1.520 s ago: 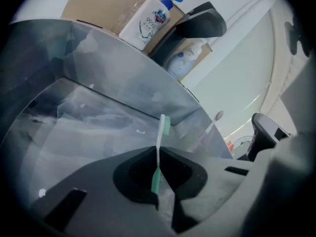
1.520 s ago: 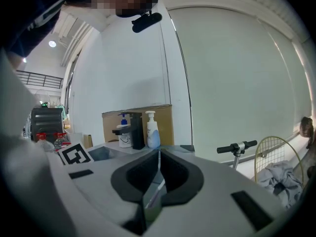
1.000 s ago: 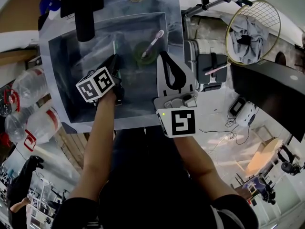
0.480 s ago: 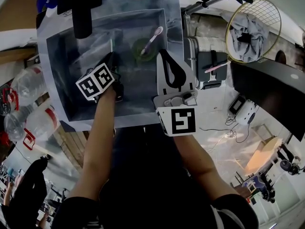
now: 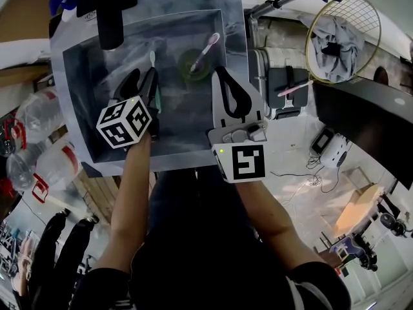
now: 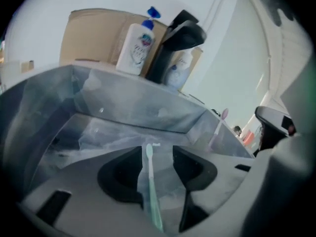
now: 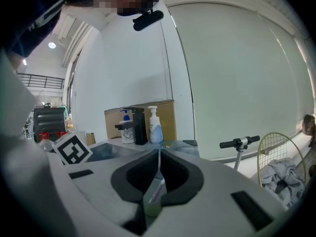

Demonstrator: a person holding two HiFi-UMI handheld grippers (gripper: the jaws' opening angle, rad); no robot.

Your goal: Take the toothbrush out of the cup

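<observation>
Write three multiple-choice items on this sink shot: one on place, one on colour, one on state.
1. Where is the pink toothbrush?
A) standing in the green cup in the sink
B) on the floor
C) in the right hand-held gripper's jaws

2. What colour is the toothbrush between the left hand-held gripper's jaws?
A) red
B) mint green
C) black

3. How do the right hand-held gripper's jaws stand?
A) wide apart
B) clamped on a bottle
C) together, nothing held

Answers:
1 A: the head view shows it leaning out of the cup.
2 B: the left gripper view shows a pale green handle. Those jaws have just been opening and the pads stand clear of it.
3 C: the right gripper view shows the tips meeting.
</observation>
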